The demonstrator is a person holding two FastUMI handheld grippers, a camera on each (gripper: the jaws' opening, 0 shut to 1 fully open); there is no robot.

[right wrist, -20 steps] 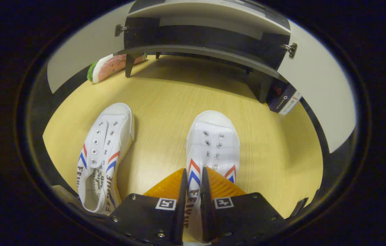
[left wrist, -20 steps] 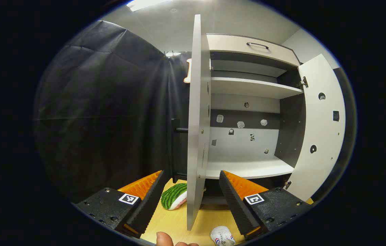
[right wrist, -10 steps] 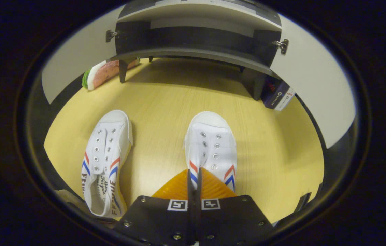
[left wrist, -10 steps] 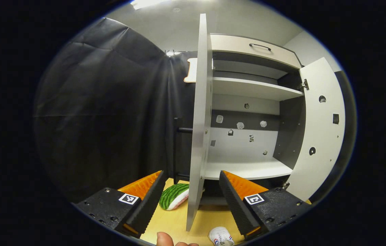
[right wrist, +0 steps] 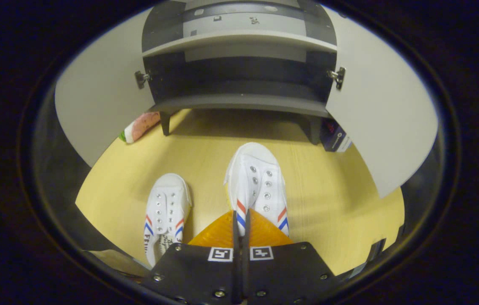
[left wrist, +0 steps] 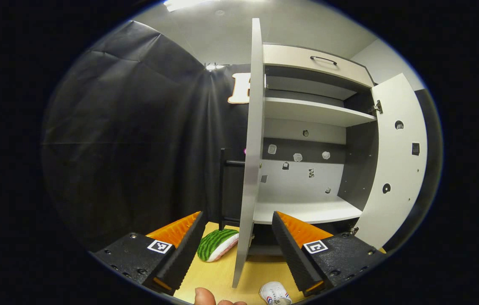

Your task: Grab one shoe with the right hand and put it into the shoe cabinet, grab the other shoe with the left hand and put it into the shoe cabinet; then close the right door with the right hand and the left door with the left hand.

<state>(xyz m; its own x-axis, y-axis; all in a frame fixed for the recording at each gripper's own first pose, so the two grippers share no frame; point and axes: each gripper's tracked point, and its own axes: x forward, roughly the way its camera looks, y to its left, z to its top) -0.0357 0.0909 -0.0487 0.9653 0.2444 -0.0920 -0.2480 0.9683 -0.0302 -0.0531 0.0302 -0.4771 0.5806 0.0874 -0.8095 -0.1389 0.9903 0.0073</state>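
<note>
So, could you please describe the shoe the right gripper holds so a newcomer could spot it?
In front of the open cabinet, two white shoes sit over the wooden floor. It is the right-hand shoe, nearer the cabinet, its heel pinched by the right gripper; the other shoe lies free.

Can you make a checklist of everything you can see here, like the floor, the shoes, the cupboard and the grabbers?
Surface: yellow wooden floor, bare between shoes and cabinet.
Job's things: held shoe, toe toward the shoe cabinet; other shoe on the floor; left door and right door open; lower shelf bare.
Clutter: watermelon-slice toy; dark box by a cabinet leg.
Grippers: right gripper shut on held shoe; left gripper open.
Cables: nothing seen.
Surroundings: black cloth wall.
</note>
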